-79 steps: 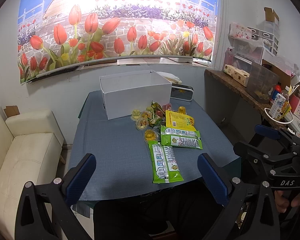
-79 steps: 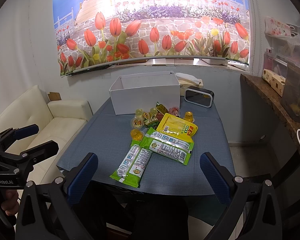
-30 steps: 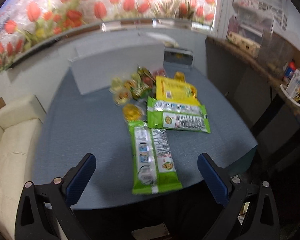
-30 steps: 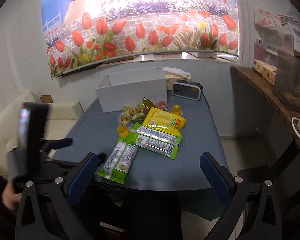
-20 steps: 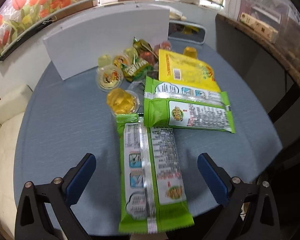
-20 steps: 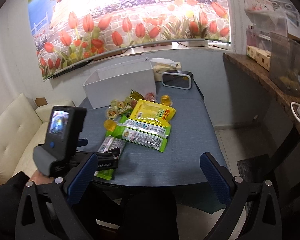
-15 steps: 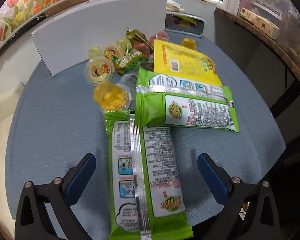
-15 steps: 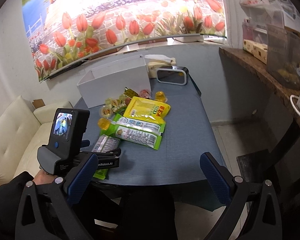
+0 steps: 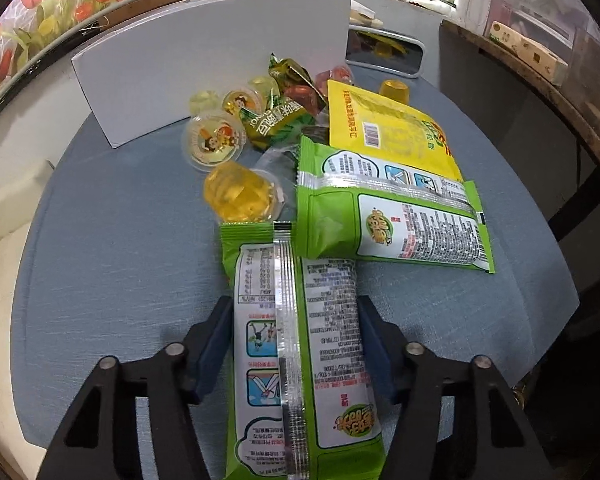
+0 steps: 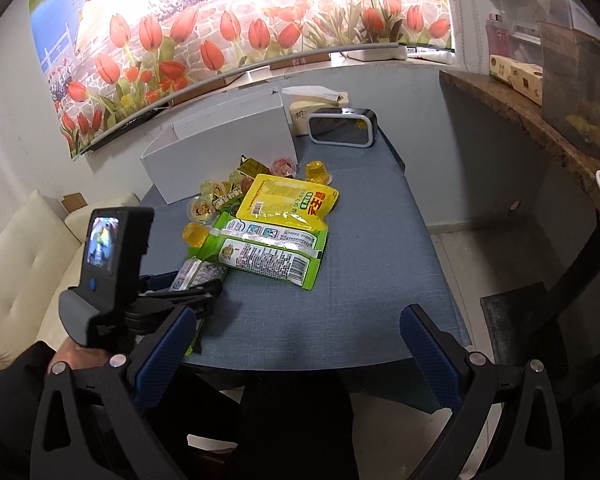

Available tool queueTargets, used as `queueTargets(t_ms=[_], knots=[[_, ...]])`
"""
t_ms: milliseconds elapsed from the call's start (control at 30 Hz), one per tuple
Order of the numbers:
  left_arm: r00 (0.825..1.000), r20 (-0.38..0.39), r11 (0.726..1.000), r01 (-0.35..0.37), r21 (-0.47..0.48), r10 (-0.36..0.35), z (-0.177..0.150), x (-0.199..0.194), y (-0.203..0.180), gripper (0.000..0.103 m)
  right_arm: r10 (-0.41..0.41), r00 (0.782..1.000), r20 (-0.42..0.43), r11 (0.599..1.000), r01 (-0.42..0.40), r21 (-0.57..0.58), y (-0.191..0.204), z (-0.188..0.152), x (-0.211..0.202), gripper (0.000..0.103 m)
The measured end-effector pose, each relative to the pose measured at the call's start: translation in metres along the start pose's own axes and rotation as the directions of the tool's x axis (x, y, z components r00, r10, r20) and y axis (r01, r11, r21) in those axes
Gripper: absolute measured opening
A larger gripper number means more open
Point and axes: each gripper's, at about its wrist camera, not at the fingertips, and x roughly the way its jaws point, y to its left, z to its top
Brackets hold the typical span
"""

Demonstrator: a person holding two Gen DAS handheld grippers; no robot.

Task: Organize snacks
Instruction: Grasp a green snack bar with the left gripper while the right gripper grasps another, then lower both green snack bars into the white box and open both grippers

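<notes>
A long green snack packet lies lengthwise at the front of the blue table. My left gripper straddles it, jaws closing, and both blue pads touch its long edges. From the right wrist view, the left gripper is low at the table's front left, over that packet. A second green packet, a yellow pouch and several jelly cups lie behind. The white box stands at the back. My right gripper hangs open above the table's front edge, holding nothing.
A black clock and a tissue box sit at the table's back right. A cream sofa is to the left. A cluttered stone counter runs along the right, with bare floor between it and the table.
My left gripper has come down over the near green packet and its jaws have narrowed from wide apart onto the packet's sides. The right gripper has drifted slightly lower and closer.
</notes>
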Motion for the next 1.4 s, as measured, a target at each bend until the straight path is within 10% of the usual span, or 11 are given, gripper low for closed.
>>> queueTargets(t_ms=[533, 1067, 1233, 1300, 1400], knots=[[0.988, 0.151, 0.999, 0.041, -0.035, -0.035, -0.01, -0.083, 0.054, 0.061, 0.07, 0.996, -0.053, 0.923, -0.084, -0.376, 0.041, 0.033, 0.076, 0.103], [0.976, 0.212, 0.994, 0.06, -0.088, -0.04, -0.028, -0.13, 0.103, 0.061, 0.042, 0.926, -0.374, 0.564, -0.331, -0.756, 0.07, 0.042, 0.2, 0.103], [0.978, 0.206, 0.994, 0.064, -0.094, -0.043, -0.029, -0.126, 0.106, 0.061, 0.073, 0.911, -0.406, 0.612, -0.362, -0.703, 0.063, 0.047, 0.204, 0.102], [0.978, 0.205, 0.994, 0.06, -0.096, -0.039, -0.028, -0.125, 0.106, 0.061, 0.122, 0.889, -0.441, 0.645, -0.409, -0.646, 0.059, 0.05, 0.201, 0.081], [0.978, 0.203, 0.993, 0.063, -0.101, -0.042, -0.026, -0.123, 0.107, 0.061, 0.108, 0.909, -0.403, 0.646, -0.372, -0.667, 0.057, 0.045, 0.189, 0.08]])
